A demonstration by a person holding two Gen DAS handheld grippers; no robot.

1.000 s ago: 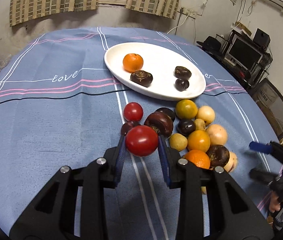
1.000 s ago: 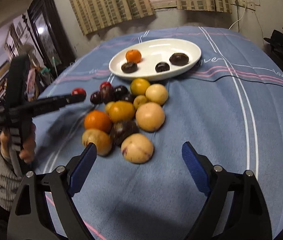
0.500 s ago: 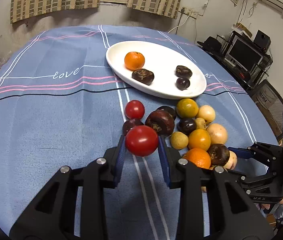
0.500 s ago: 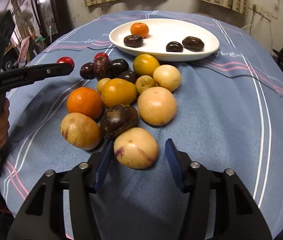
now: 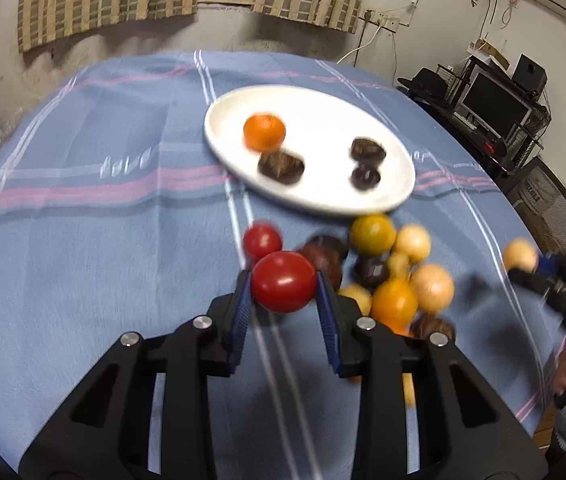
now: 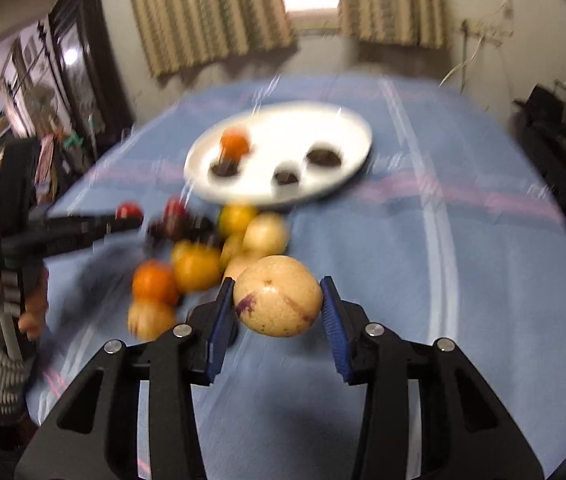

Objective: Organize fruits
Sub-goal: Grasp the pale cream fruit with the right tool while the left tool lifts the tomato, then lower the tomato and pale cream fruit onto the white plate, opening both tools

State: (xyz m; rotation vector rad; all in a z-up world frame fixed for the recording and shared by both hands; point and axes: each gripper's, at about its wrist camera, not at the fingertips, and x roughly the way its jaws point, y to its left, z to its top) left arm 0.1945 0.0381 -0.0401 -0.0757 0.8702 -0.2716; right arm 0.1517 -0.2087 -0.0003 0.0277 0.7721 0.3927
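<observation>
My left gripper (image 5: 283, 280) is shut on a red tomato (image 5: 283, 287), held above the blue tablecloth (image 5: 83, 280) beside the fruit pile (image 5: 395, 300). My right gripper (image 6: 277, 294) has a pale yellow fruit with purple marks (image 6: 277, 304) between its blue pads; its jaws are closing and the pads press on the fruit, which hangs clear of the cloth. Farther back, the white oval plate (image 5: 323, 112) holds an orange (image 5: 263, 131) and three dark fruits. The left wrist view shows the pale fruit (image 5: 520, 255) at its right edge. The picture is blurred.
Another red tomato (image 5: 262, 240), dark, orange and yellow fruits lie in a loose pile before the plate. A monitor on a desk (image 5: 495, 108) and a chair (image 5: 551, 216) stand past the table's right edge. A person's hand (image 6: 33, 304) grips the left handle.
My right gripper came down over the pale yellow fruit, closed on it and lifted it off the cloth. The left gripper keeps the tomato and has drifted slightly forward.
</observation>
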